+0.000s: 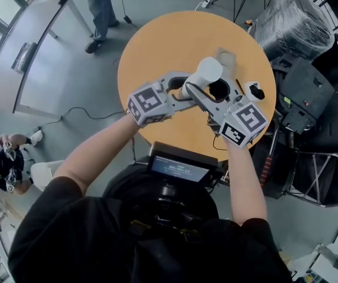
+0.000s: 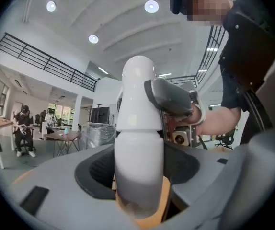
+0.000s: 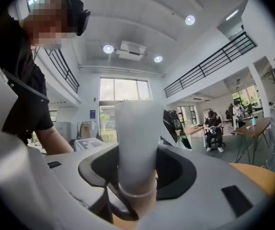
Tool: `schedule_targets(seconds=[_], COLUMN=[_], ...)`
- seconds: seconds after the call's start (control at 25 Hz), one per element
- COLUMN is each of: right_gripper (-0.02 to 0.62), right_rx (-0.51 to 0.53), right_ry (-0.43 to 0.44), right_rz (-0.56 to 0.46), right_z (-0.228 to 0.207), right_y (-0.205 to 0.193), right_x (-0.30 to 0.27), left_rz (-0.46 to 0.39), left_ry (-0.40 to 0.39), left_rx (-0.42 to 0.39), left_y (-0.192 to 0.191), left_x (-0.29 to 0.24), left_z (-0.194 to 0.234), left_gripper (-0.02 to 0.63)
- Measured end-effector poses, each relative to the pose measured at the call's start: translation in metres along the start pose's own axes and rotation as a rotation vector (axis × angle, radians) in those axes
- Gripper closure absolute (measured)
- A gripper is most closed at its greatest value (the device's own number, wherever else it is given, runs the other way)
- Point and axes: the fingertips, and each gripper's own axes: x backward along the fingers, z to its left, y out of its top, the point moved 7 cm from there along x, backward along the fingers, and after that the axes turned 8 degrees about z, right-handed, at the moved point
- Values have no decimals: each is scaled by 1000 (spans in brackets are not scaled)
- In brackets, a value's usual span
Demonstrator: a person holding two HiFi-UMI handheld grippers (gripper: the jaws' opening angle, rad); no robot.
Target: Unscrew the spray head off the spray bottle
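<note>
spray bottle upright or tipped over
Upright: the spray bottle rises vertically between the jaws of the left hand-held gripper, and the head view looks straight down on its top.

- Left gripper [image 1: 188, 86] held level, coming in from the left, jaws clamped on the spray bottle [image 1: 208, 72] low down.
- Right gripper [image 1: 199, 96] level, from the right, jaws closed on its top.
- Left forearm [image 1: 92, 152] and right forearm [image 1: 242, 181] bare, angled inward.

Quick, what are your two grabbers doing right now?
Left gripper: closed on the spray bottle, holding its body.
Right gripper: closed on the spray head.
</note>
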Motion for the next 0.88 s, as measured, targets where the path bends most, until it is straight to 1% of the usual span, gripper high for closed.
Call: schedule_targets(seconds=[0.08,0.16,0.4,0.52,0.72,0.88], right_gripper=[363,364,364,364,364,364], right_rx=[16,13,38,58,77,71], right_ry=[27,27,19,1,-38,-65], right_rz=[-15,-37,-70,-87,-111,-110], right_z=[1,0,3,6,7,3], right_y=[4,11,32,45,71,82], right_x=[4,9,17,25,41,54], left_rz=[10,26,11,12,-19,-20], left_ry=[-18,-1,21,16,8,9], left_rx=[-17,-31,5,7,-28,-13], left_y=[-4,-10,-26,-32,-43,-53], left_x=[2,2,1,1,4,4], left_z=[0,0,-4,-7,-15,-19], left_gripper=[298,298,298,298,298,296])
